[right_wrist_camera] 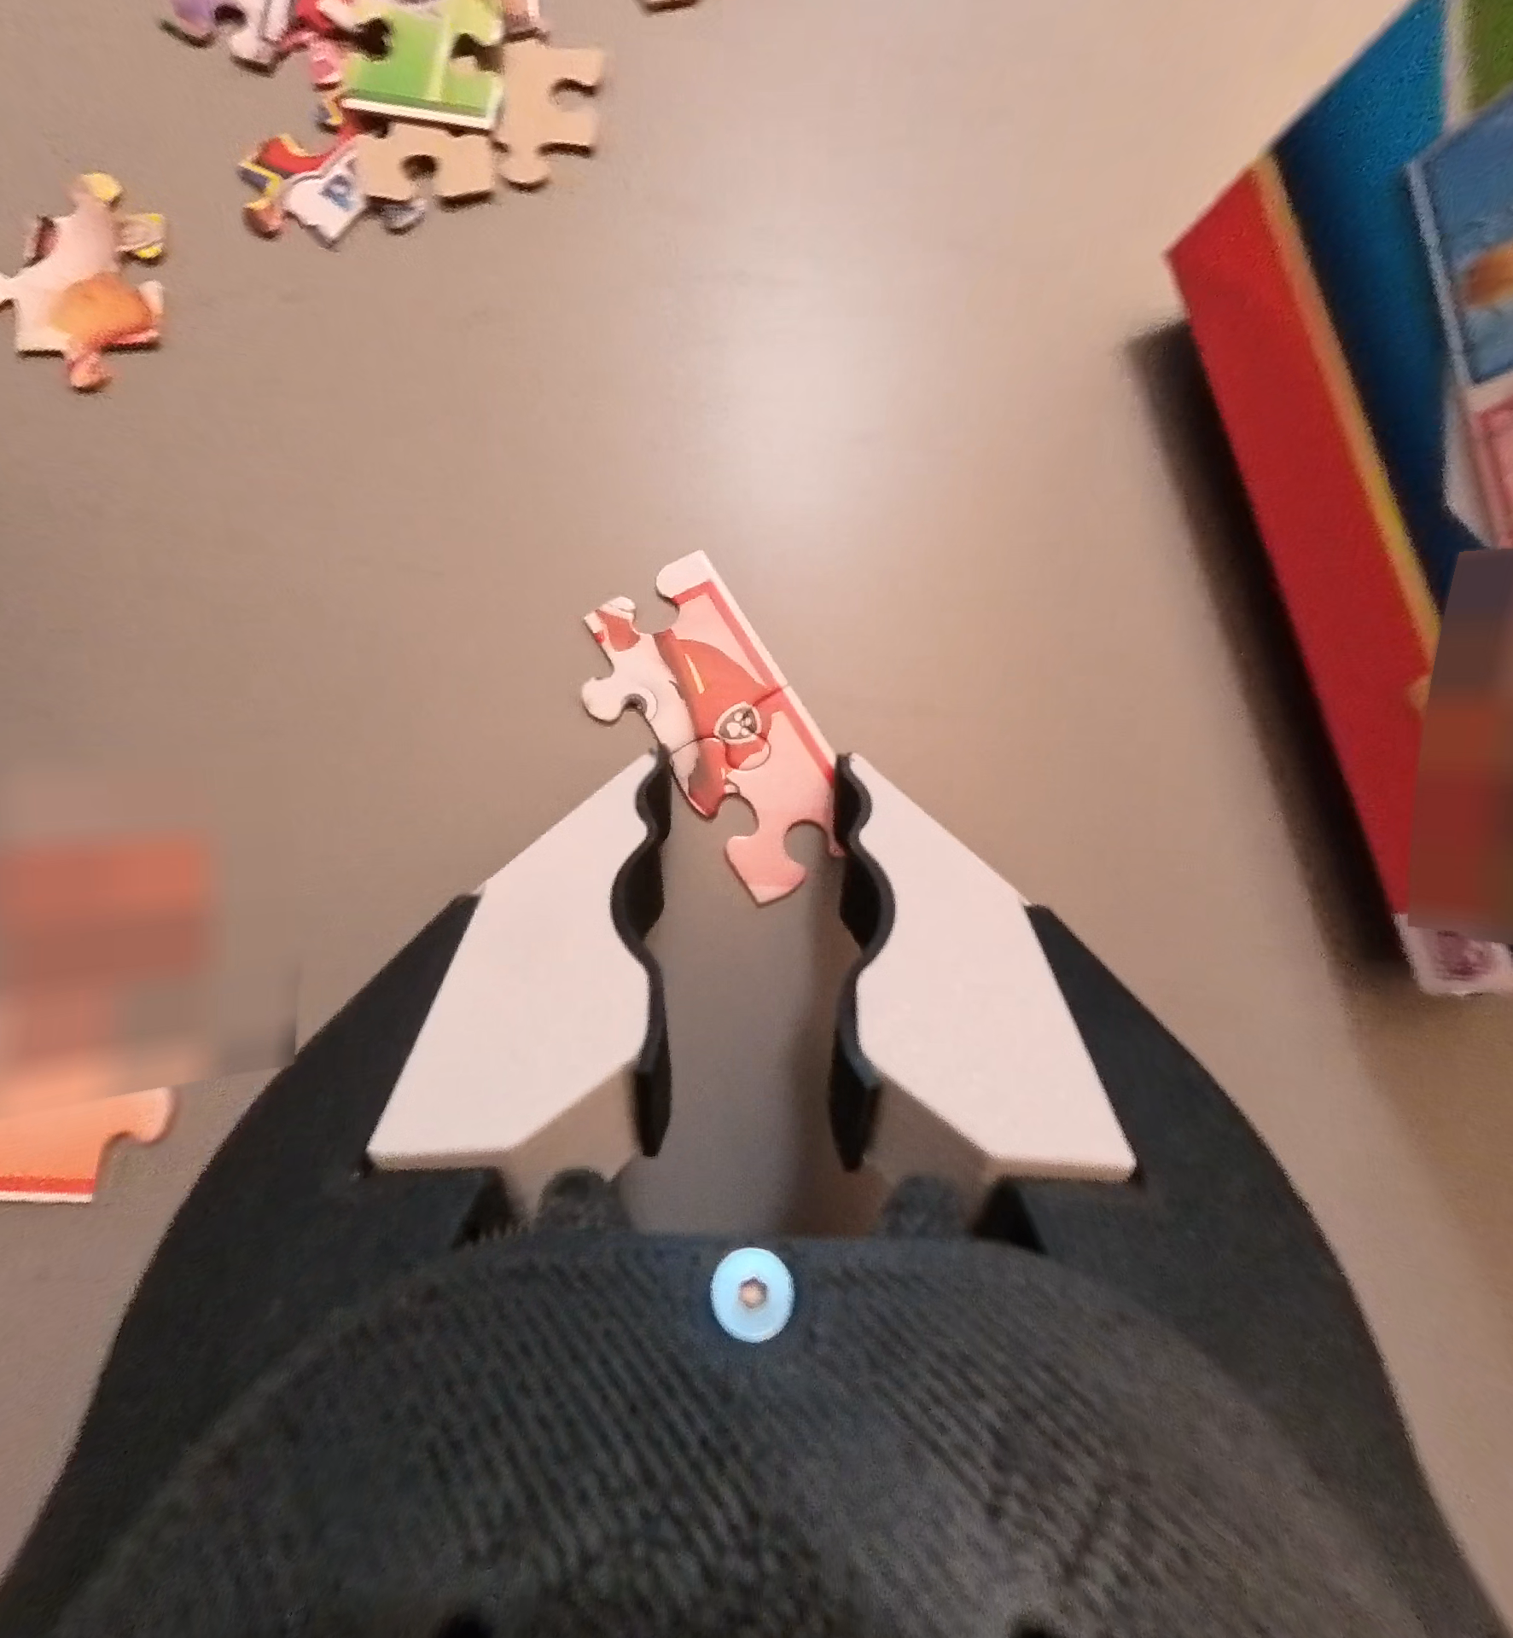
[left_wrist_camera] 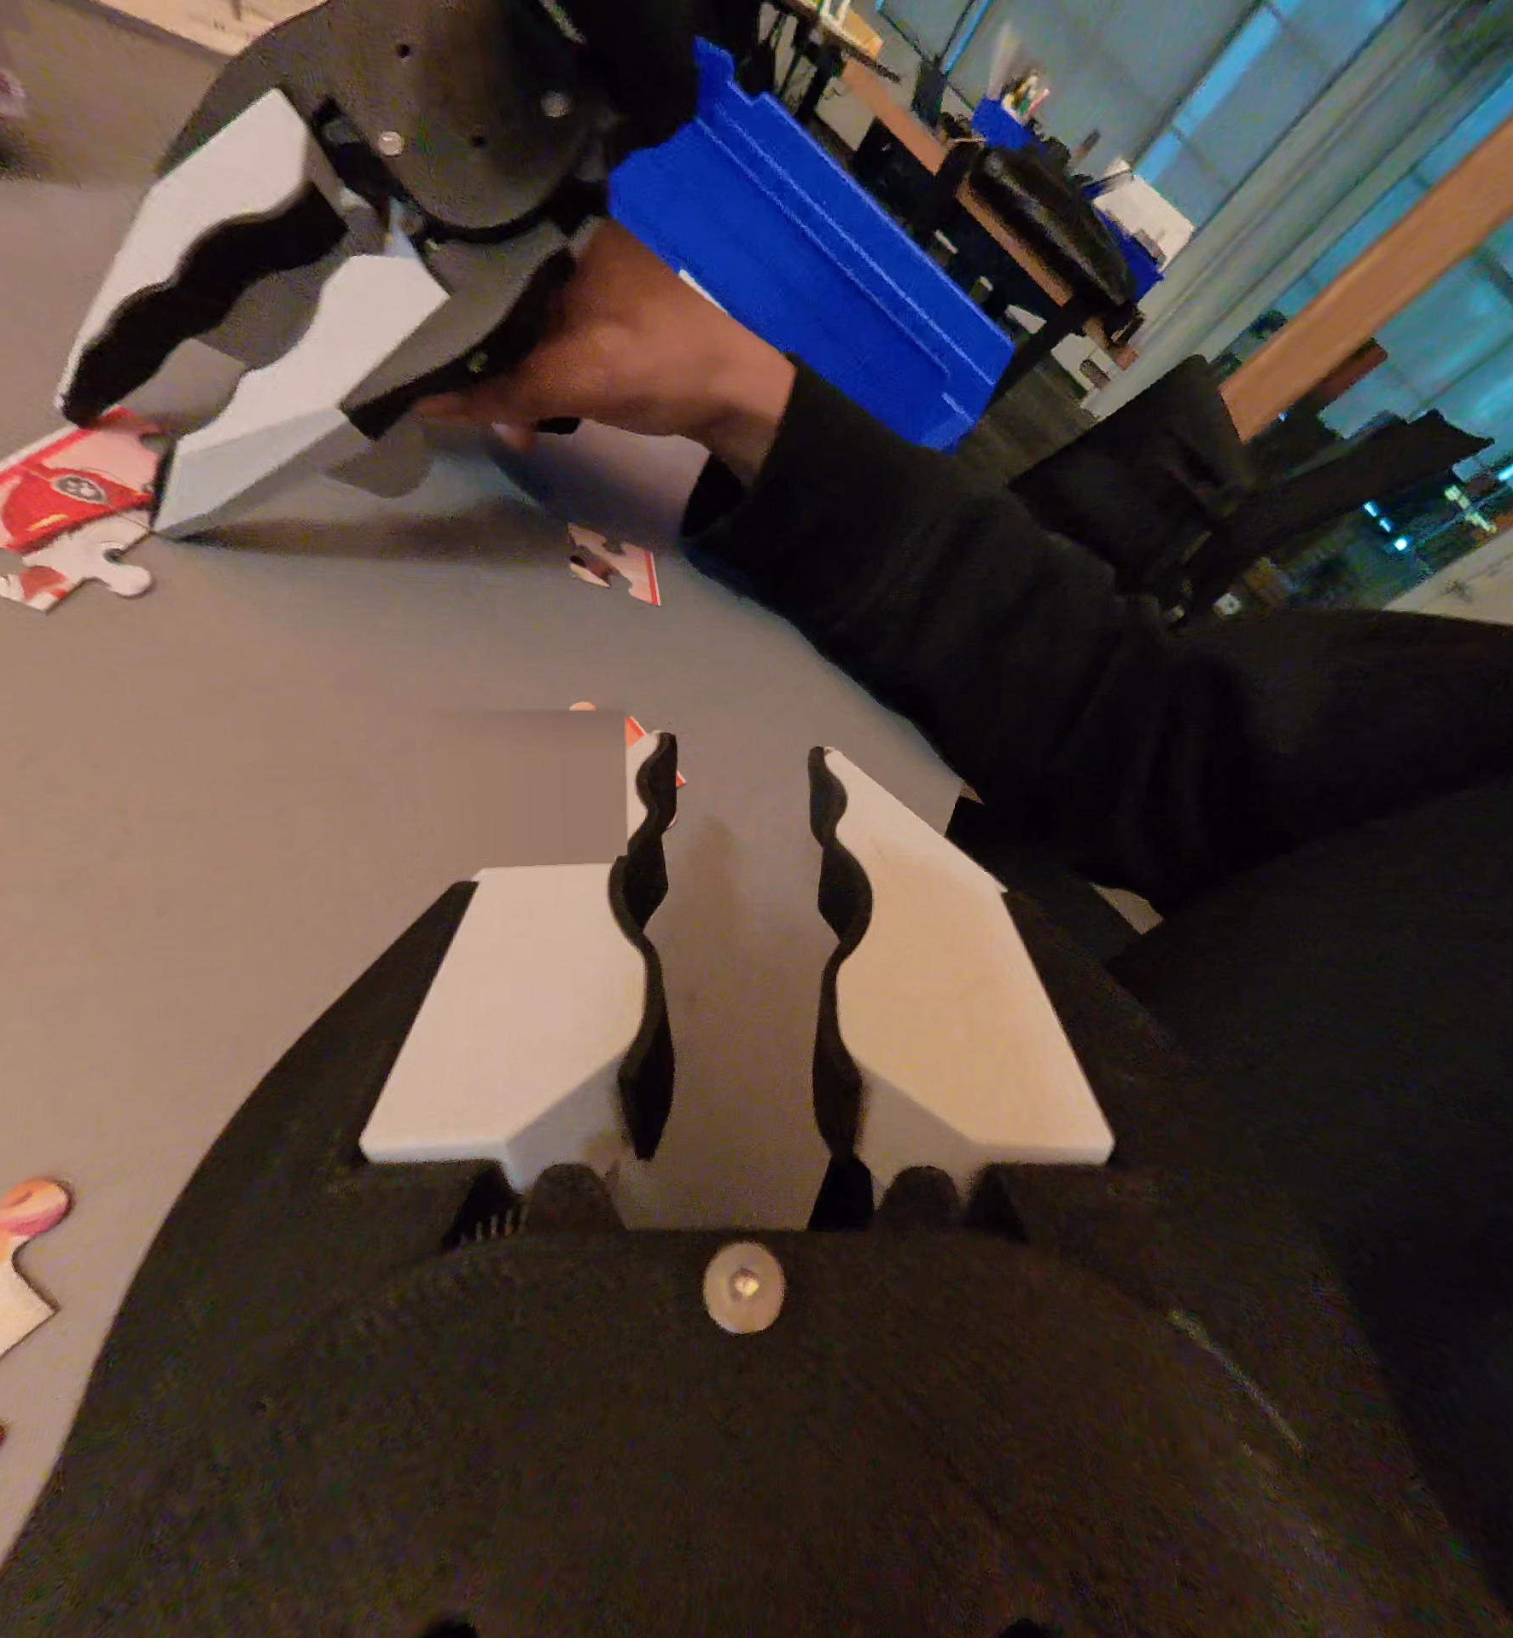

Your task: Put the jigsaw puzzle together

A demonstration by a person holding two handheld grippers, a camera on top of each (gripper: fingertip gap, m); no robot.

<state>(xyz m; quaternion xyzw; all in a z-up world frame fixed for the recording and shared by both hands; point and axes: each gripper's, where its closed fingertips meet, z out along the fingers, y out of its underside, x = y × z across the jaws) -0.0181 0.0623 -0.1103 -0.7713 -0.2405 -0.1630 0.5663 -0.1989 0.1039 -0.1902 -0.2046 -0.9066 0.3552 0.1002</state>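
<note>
On the desk [right_wrist_camera: 823,399], a red joined puzzle strip [right_wrist_camera: 717,709] lies flat between the right gripper [right_wrist_camera: 752,780] jaws, which stand partly open; whether their pads press is unclear. It appears thin, light, best pinched by its edges. The left gripper [left_wrist_camera: 739,753] is empty, part-open.

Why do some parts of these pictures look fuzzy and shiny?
Right wrist view: a pale glare patch sits on the grey table, the puzzle box at the right edge is smeared, and the joined red puzzle pieces at the fingertips look sharp. Left wrist view: the right gripper looks soft and casts a dark shadow on the table, and the room behind leans, bent by the wide lens.
</note>
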